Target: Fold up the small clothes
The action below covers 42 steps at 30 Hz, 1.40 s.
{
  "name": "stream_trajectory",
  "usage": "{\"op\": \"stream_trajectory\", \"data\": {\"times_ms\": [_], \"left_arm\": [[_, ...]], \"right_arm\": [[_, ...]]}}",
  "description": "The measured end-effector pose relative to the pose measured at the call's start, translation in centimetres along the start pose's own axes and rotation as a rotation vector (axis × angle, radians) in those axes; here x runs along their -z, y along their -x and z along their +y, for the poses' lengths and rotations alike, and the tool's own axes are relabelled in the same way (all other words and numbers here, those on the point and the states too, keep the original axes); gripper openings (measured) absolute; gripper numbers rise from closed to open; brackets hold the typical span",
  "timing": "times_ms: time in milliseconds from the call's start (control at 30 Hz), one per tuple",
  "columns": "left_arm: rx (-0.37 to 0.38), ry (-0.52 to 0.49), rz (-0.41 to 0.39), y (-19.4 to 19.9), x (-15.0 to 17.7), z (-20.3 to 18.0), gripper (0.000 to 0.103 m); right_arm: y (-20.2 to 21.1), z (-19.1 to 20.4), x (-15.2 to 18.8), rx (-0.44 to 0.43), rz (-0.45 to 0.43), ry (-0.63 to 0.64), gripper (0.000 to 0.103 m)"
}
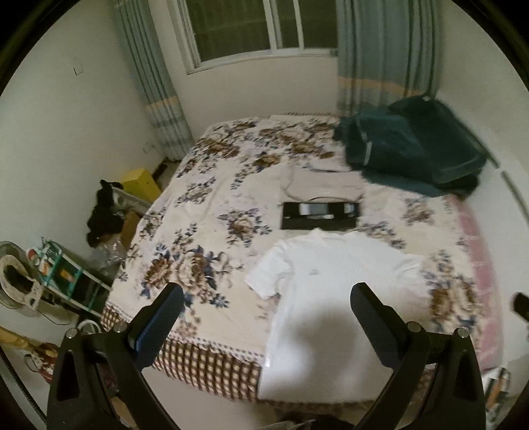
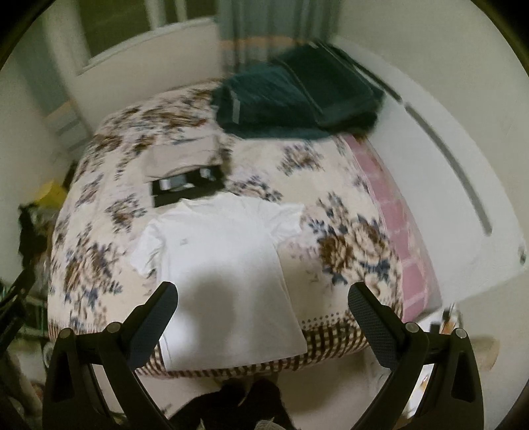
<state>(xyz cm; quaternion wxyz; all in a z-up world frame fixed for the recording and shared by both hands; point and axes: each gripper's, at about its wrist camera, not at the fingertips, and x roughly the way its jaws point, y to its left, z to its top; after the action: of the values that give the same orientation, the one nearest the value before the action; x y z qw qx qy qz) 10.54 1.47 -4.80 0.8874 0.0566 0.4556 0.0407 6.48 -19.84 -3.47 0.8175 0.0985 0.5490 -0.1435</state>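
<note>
Left gripper (image 1: 266, 299) wide open, holding nothing, above shirt (image 1: 334, 291) on bed (image 1: 198, 211). Right gripper (image 2: 263, 297) likewise wide, empty, touching nothing.

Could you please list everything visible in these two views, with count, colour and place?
T-shirt: one, white, spread flat at the bed's near edge, hem hanging over.
Black garment: one, black with pale print, folded just beyond the T-shirt collar.
Beige garment: one, folded beyond the black one.
Teal pile: dark teal fabric, far right corner.
Bed: one, floral cover, checked border.
Curtains: two, grey-green, flanking the window.
Yellow box: one, floor left of bed.
Left gripper: open, above the near edge.
Right gripper: open, above the T-shirt hem.
</note>
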Motion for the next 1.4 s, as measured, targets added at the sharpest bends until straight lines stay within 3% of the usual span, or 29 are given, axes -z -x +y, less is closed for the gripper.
{"op": "stream_trajectory", "data": {"times_ms": [233,333,433,500,633,733,867,933,967,1100,1233,1267,1300,1333,1400], "left_arm": [[-0.048,0.02,0.15,-14.7,1.4,-1.9,0.103],[-0.086,0.034,0.208,-20.7,3.0,-3.4,0.103],[-0.12,0.055,0.248,-25.9,4.6,-4.8,0.103],[-0.142,0.071,0.309,-30.5,6.5,-6.0,0.103],[-0.111,0.151,0.455,-38.8,10.9,-8.1,0.103],[-0.113,0.164,0.524,-43.8,13.9,-9.9,0.103],[-0.104,0.19,0.537,-47.4,15.8,-11.3,0.103],[-0.083,0.191,0.526,-48.5,16.2,-12.2,0.103],[-0.078,0.184,0.518,-48.7,16.3,-12.5,0.103],[-0.053,0.164,0.498,-48.9,16.5,-13.4,0.103],[-0.027,0.145,0.474,-48.4,16.3,-13.5,0.103],[-0.02,0.143,0.476,-48.3,16.3,-13.7,0.103],[-0.011,0.144,0.475,-48.4,16.2,-13.5,0.103],[-0.01,0.146,0.475,-48.4,16.1,-13.2,0.103],[-0.008,0.152,0.467,-48.3,16.0,-12.5,0.103]], "right_arm": [[-19.0,-8.8,-0.5,0.011,0.164,-0.285,0.103],[-28.5,-13.2,-0.2,-0.044,0.217,-0.424,0.094],[-39.2,-16.9,0.2,-0.151,0.279,-0.576,0.072],[-47.2,-19.0,0.5,-0.262,0.306,-0.688,0.042],[-59.0,-20.2,1.0,-0.346,0.338,-0.836,0.042],[-66.2,-20.3,0.8,-0.424,0.359,-0.924,0.053],[-71.0,-19.4,-0.2,-0.523,0.269,-0.969,0.054],[-71.5,-18.6,-0.7,-0.522,0.213,-0.946,0.03],[-71.5,-18.2,-1.1,-0.486,0.197,-0.917,0.003],[-69.7,-18.0,-1.3,-0.392,0.136,-0.929,0.004],[-69.2,-17.7,-0.8,-0.415,0.163,-0.926,0.007],[-69.4,-17.6,-0.7,-0.426,0.18,-0.938,0.02],[-70.1,-17.4,-0.8,-0.454,0.198,-0.967,0.04],[-69.8,-18.5,0.2,-0.486,0.191,-0.999,0.045],[-69.7,-18.9,0.8,-0.518,0.155,-1.056,0.046]]}}
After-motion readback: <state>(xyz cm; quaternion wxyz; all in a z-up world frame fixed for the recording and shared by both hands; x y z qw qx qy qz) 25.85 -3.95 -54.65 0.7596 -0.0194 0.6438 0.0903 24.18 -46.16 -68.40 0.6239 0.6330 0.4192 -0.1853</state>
